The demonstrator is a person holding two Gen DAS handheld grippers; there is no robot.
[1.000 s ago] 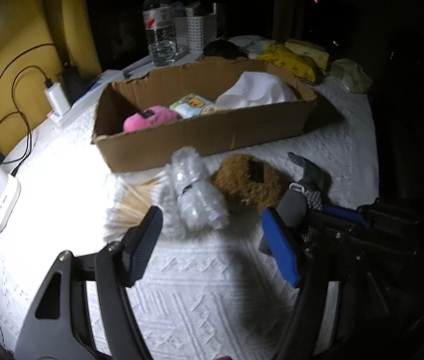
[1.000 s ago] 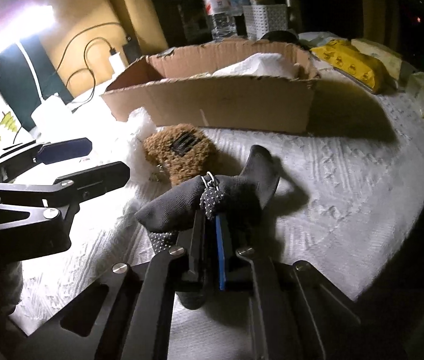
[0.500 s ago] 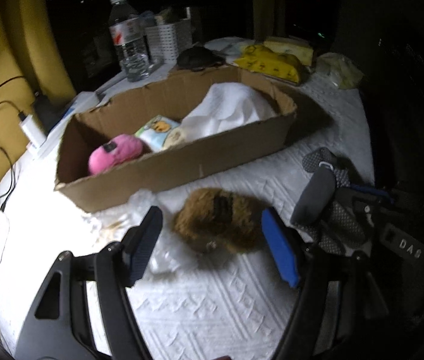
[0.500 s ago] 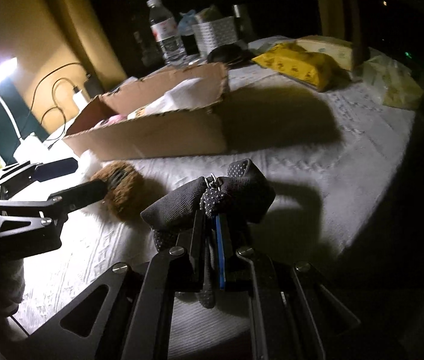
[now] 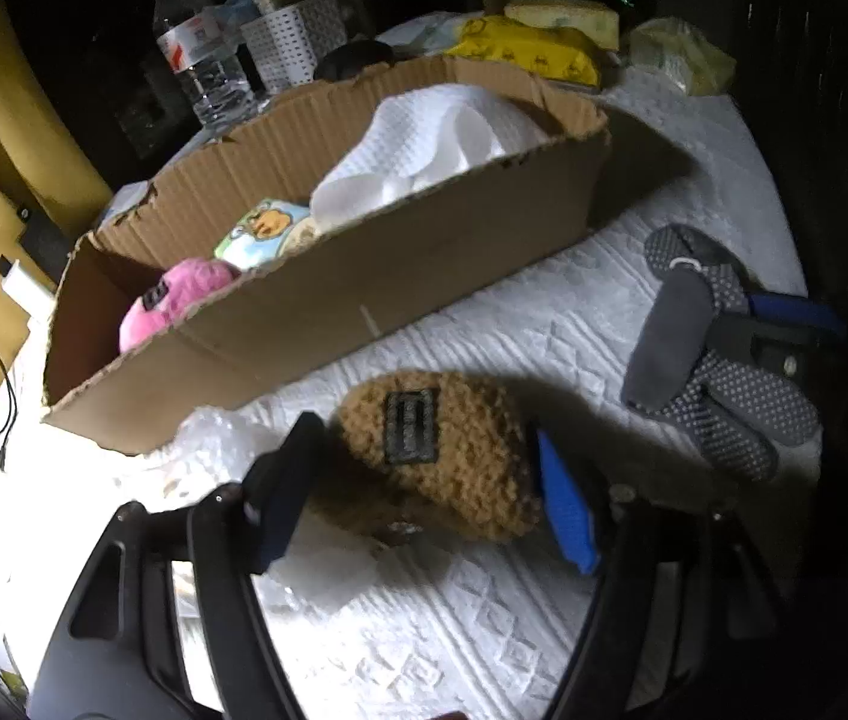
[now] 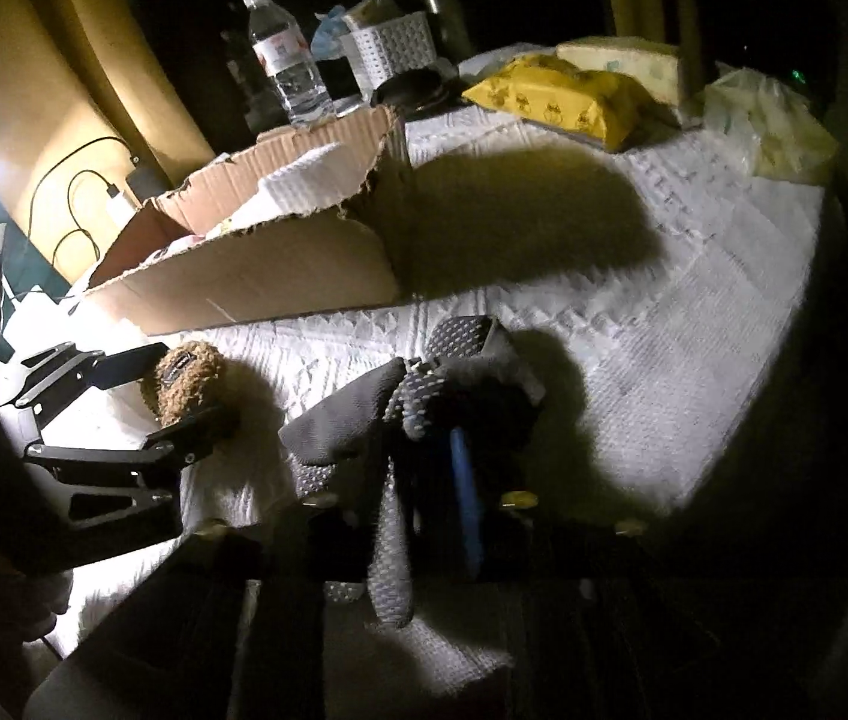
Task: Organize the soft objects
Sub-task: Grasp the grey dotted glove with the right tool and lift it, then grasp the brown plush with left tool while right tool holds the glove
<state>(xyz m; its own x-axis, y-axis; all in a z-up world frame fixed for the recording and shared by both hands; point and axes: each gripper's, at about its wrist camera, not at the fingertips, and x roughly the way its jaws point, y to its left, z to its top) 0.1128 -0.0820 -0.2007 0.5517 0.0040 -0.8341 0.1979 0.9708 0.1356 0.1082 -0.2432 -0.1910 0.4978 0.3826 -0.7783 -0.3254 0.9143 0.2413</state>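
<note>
Our left gripper (image 5: 424, 492) has its fingers spread apart on either side of the brown fuzzy toy (image 5: 448, 450), which lies on the white quilted worktop (image 5: 484, 618) just in front of the cardboard box (image 5: 364, 294). Whether the pads actually touch the toy, we cannot tell. Our right gripper (image 6: 430, 450) has its fingers clenched on the grey dotted gloves (image 6: 418, 396), held above the worktop to the right of the toy. Inside the box we see a pink plush (image 5: 178, 300), a small printed packet (image 5: 265, 231) and a white cloth (image 5: 430, 144). A water bottle (image 5: 199, 48) stands behind the box.
</note>
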